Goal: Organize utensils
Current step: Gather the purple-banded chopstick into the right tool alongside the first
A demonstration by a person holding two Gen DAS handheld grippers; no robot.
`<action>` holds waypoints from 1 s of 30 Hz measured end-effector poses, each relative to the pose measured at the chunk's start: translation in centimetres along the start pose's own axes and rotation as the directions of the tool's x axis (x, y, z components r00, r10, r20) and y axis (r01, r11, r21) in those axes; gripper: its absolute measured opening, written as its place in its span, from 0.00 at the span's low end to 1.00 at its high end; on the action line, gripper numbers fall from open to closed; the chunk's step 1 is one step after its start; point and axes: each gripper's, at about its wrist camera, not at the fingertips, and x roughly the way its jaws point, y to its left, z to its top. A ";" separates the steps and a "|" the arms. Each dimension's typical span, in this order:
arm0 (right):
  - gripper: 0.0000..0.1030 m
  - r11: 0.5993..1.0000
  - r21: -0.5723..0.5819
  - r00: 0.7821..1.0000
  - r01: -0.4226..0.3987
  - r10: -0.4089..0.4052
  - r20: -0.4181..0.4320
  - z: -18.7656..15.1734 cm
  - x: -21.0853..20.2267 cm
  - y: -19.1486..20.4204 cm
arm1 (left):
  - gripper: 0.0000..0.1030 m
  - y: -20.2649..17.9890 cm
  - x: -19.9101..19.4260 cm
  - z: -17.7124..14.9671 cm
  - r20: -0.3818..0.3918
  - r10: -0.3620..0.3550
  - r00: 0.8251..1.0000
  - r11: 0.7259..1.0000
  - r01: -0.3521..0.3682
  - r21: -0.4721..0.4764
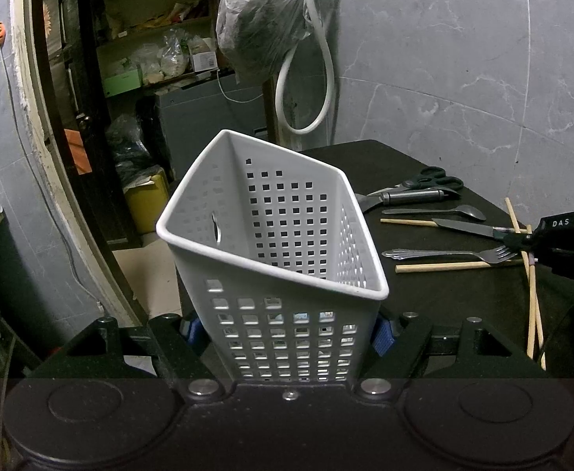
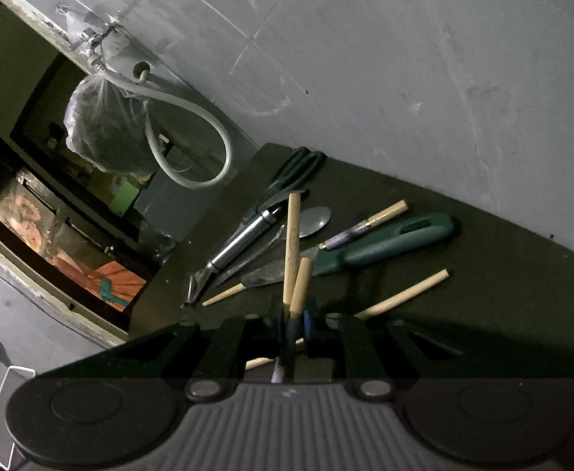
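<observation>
My left gripper (image 1: pixel 287 331) is shut on a white perforated basket (image 1: pixel 271 235). Its blue pads (image 1: pixel 383 333) press the basket's lower sides, and the basket tilts with its mouth up. To the right, my right gripper (image 1: pixel 524 243) hovers over loose utensils on the black table (image 1: pixel 444 302). Among them are a fork (image 1: pixel 452 254), a knife (image 1: pixel 467 227) and a spoon (image 1: pixel 436 212). In the right wrist view my right gripper (image 2: pixel 293 325) is shut on two wooden chopsticks (image 2: pixel 293 251) that stick out forward. Below them lie a green-handled knife (image 2: pixel 397 239), a spoon (image 2: pixel 314 221) and a peeler (image 2: pixel 244 243).
Scissors (image 1: pixel 432 178) lie at the table's far side by the grey tiled wall. More chopsticks (image 2: pixel 404 292) are scattered on the table (image 2: pixel 503 294). A plastic bag (image 1: pixel 259 31) and a white hose (image 1: pixel 326 78) hang behind the basket. Left of the table, a doorway opens onto shelves.
</observation>
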 end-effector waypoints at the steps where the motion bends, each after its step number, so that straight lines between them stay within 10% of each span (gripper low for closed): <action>1: 0.12 1.000 -0.004 1.000 0.001 -0.001 -0.001 0.0 0.1 0.0 | 0.75 0.0 0.0 0.0 0.000 0.000 1.000 1.000 0.000 0.000; 12: 0.39 1.000 0.015 1.000 0.011 -0.011 -0.007 0.3 0.0 0.1 | 0.75 0.1 -0.3 -0.2 -0.003 0.008 1.000 1.000 -0.008 -0.006; 30: 0.41 0.999 -0.017 0.998 0.035 -0.035 -0.043 0.0 -0.5 0.3 | 0.75 0.0 -0.6 -0.1 -0.006 0.018 1.000 1.000 -0.018 -0.015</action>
